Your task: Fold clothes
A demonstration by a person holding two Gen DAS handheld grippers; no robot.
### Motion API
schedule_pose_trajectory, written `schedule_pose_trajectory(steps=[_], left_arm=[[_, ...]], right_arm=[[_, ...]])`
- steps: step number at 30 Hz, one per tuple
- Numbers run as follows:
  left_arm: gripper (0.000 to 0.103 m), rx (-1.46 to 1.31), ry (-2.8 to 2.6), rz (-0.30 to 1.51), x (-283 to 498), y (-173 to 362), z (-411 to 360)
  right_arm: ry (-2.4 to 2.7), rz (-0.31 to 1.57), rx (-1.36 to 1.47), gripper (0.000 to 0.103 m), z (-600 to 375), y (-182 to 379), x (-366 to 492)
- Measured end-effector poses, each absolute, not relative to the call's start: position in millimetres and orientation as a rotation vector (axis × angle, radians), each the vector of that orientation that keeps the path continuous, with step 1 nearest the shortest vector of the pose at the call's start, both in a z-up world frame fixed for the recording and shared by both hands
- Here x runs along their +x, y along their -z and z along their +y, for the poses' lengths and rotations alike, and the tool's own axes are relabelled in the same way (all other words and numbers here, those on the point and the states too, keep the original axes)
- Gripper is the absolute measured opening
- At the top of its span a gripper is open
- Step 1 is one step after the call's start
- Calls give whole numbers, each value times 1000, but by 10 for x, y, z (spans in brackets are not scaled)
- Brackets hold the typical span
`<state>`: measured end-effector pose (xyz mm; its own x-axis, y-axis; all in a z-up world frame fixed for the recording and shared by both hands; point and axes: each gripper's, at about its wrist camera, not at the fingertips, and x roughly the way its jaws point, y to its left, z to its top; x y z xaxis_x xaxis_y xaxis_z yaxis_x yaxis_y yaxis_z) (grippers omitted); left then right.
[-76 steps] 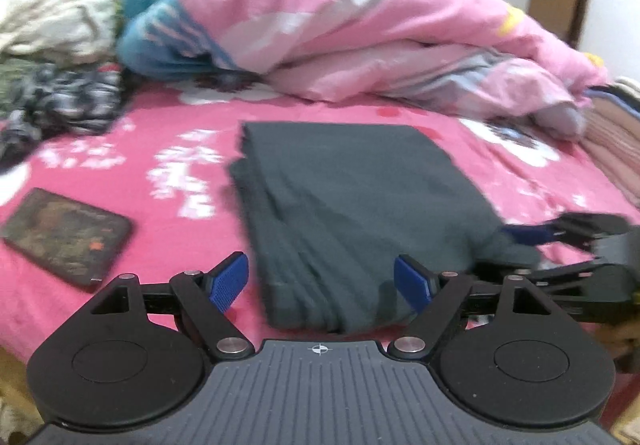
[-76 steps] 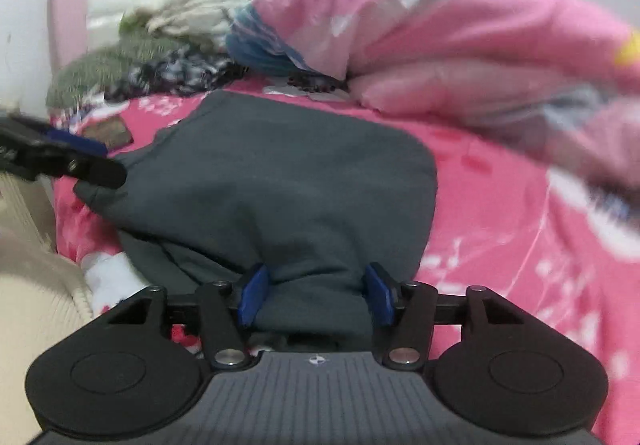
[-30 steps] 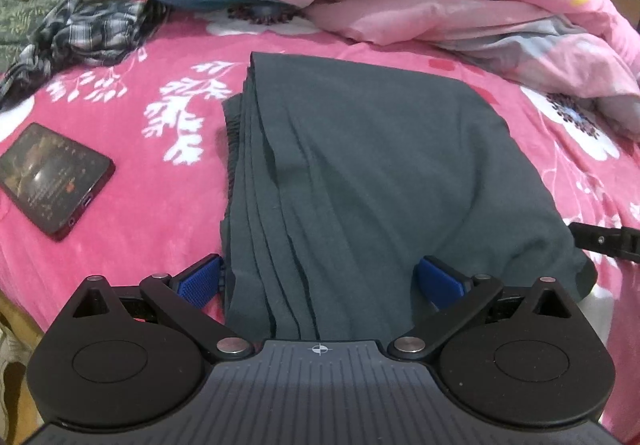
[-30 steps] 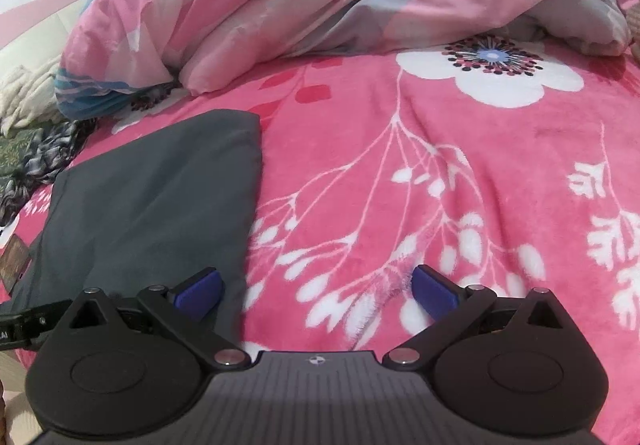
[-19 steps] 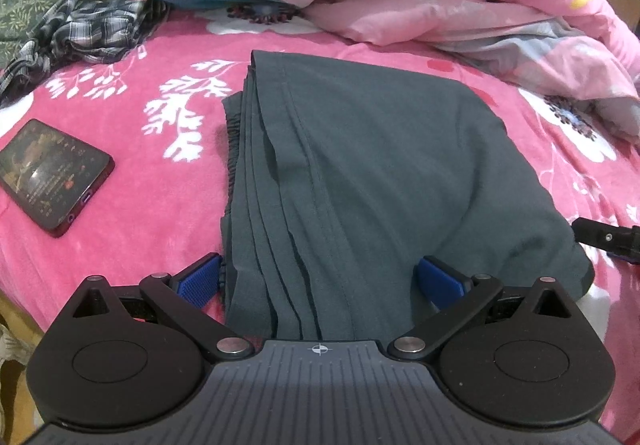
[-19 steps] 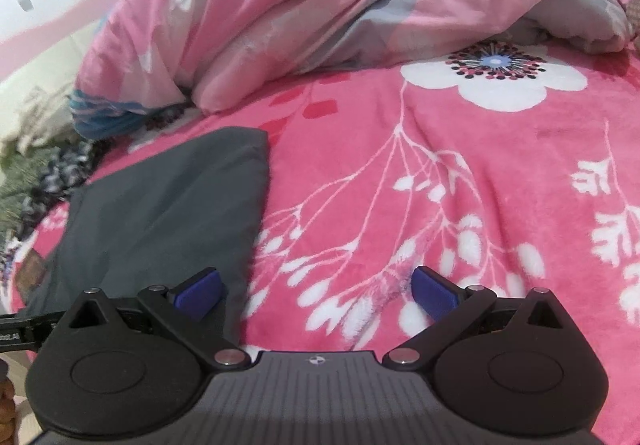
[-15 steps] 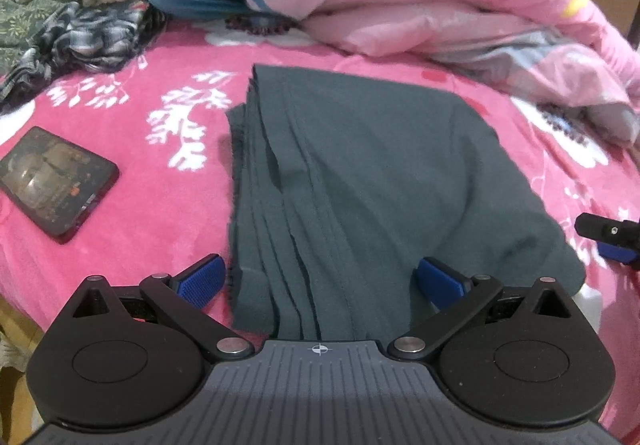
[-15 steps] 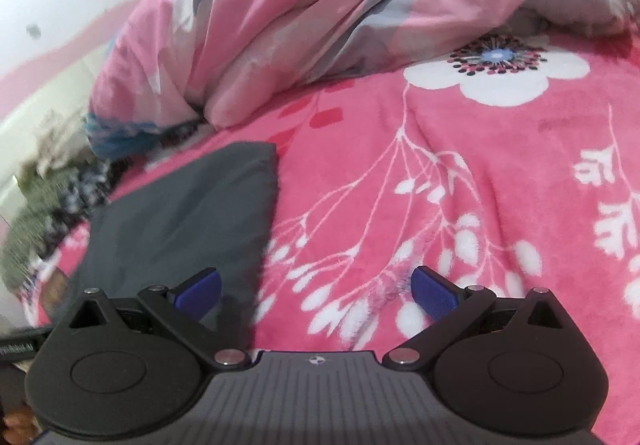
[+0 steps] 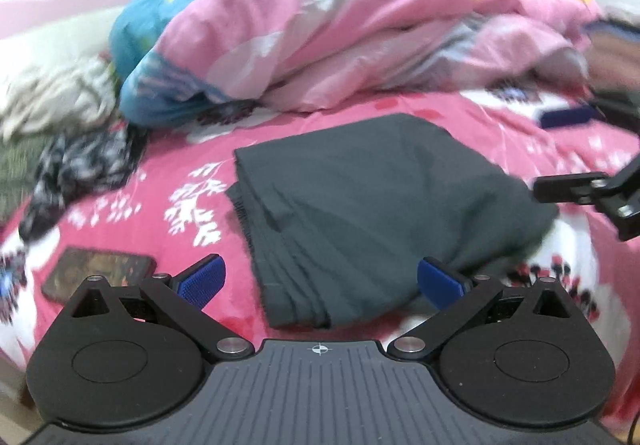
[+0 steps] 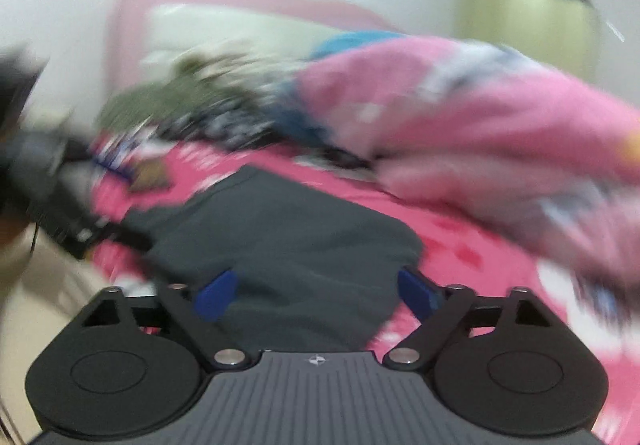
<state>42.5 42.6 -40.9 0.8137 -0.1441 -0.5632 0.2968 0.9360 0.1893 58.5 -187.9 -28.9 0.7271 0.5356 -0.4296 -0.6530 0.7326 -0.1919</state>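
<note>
Pink floral bed (image 9: pixel 500 133) holds folded dark garment (image 9: pixel 372 213). Left gripper (image 9: pixel 318 281) gapes wide at its near edge; right gripper (image 10: pixel 316 295), jaws closing, straddles its other end without pinching.

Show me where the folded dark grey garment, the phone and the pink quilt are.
folded dark grey garment (image 9: pixel 372 205): left wrist view, middle of its top layer.
phone (image 9: pixel 98 271): left wrist view, its patterned face.
pink quilt (image 9: pixel 340 33): left wrist view, middle of the heap.
</note>
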Motion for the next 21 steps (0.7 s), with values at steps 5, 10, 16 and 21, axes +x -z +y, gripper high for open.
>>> schedule_pose_trajectory(steps=[5,10,16,21], left_arm=[[101,390,319,520,385,418,242],[83,500,352,522,476,505,115],[72,591,411,547,508,603,32],[72,643,452,549,468,635,30]], right_arm=[[-795,337,-549,69,-1613,298,632],[-899,337,-706,65,-1426,347,690],[-980,344,-790,65,-1332,387,723],[-980,354,-799,65,-1332,401,772]])
